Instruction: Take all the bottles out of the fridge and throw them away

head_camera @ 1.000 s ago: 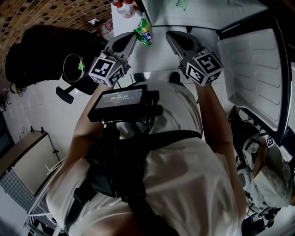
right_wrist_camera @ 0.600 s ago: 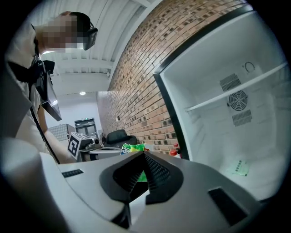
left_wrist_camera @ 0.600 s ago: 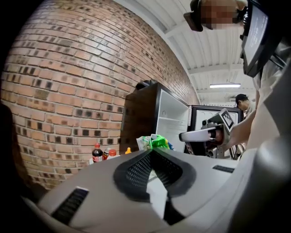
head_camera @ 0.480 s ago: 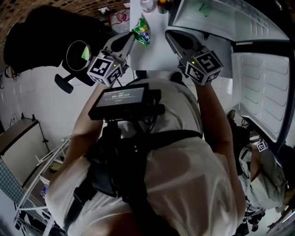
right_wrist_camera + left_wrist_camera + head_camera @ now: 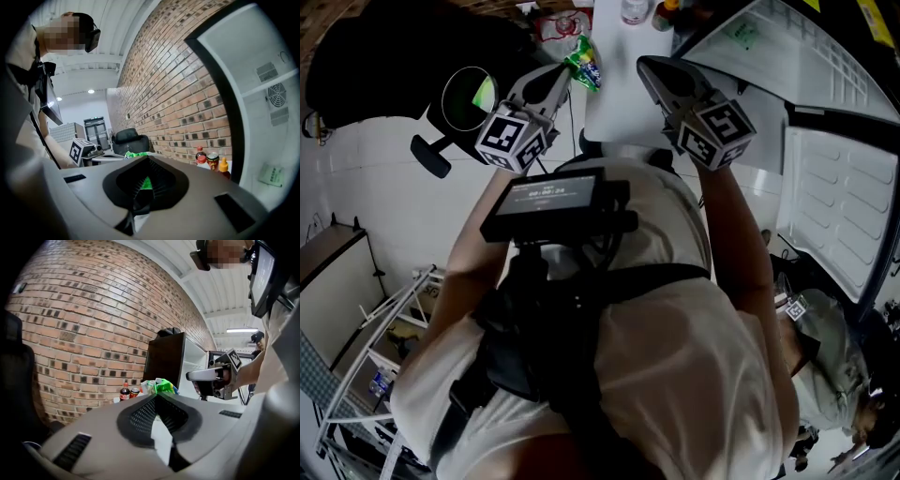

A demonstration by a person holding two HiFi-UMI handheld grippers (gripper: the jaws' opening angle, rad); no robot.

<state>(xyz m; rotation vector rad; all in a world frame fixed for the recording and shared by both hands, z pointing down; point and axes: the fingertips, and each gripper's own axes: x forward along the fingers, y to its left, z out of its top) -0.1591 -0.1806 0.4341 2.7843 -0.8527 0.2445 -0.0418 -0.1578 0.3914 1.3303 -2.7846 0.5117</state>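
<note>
A: While head view looks down, L gripper (image 5: 570, 77)?
B: Clenched on green bottle (image 5: 585, 62) at its tips. R gripper (image 5: 649, 67) alongside, jaws together, empty.
A: L gripper view?
B: Green bottle (image 5: 164, 386) pinched at tips.
A: R gripper view?
B: Jaws meet, nothing between; green bottle (image 5: 136, 153) ahead-left.

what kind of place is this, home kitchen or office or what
Probably an office or lab break corner: an open fridge door, a brick wall with drink bottles before it, and a black office chair.
</note>
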